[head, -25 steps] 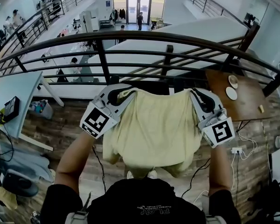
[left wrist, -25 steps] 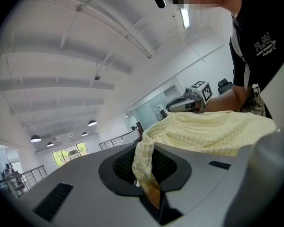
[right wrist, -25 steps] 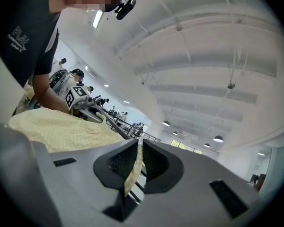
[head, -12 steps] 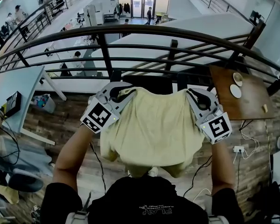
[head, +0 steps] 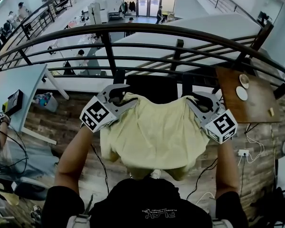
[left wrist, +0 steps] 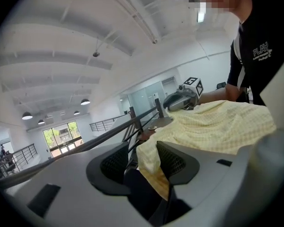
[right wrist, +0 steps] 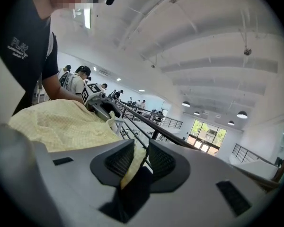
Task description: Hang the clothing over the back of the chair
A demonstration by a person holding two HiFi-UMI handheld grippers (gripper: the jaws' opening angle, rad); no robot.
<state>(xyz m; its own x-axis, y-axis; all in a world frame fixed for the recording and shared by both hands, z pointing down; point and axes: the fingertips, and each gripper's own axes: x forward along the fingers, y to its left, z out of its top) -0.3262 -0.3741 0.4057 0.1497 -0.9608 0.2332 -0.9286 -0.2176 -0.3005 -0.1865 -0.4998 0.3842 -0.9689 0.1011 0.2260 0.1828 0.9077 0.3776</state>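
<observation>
A pale yellow checked garment [head: 154, 132] lies spread between my two grippers, over the top of a black chair back [head: 154, 87]. My left gripper [head: 125, 96] is at the garment's far left corner. Its jaws are opening and stand wide, with the cloth edge [left wrist: 149, 160] loose against one pad. My right gripper [head: 194, 103] is at the far right corner. Its jaws are opening too, and a fold of cloth [right wrist: 132, 167] hangs slack between the pads. The dark chair back [left wrist: 142, 195] shows under the left jaws.
A dark metal railing [head: 147, 30] curves just beyond the chair, with a drop to a lower floor behind it. At the right stands a wooden table [head: 256, 110] with two white discs, at the left a white desk [head: 14, 87]. Cables and a power strip [head: 241, 152] lie on the floor.
Both grippers have come down a little with the garment, which now rests on the chair back. Both pairs of jaws have parted, the left widely.
</observation>
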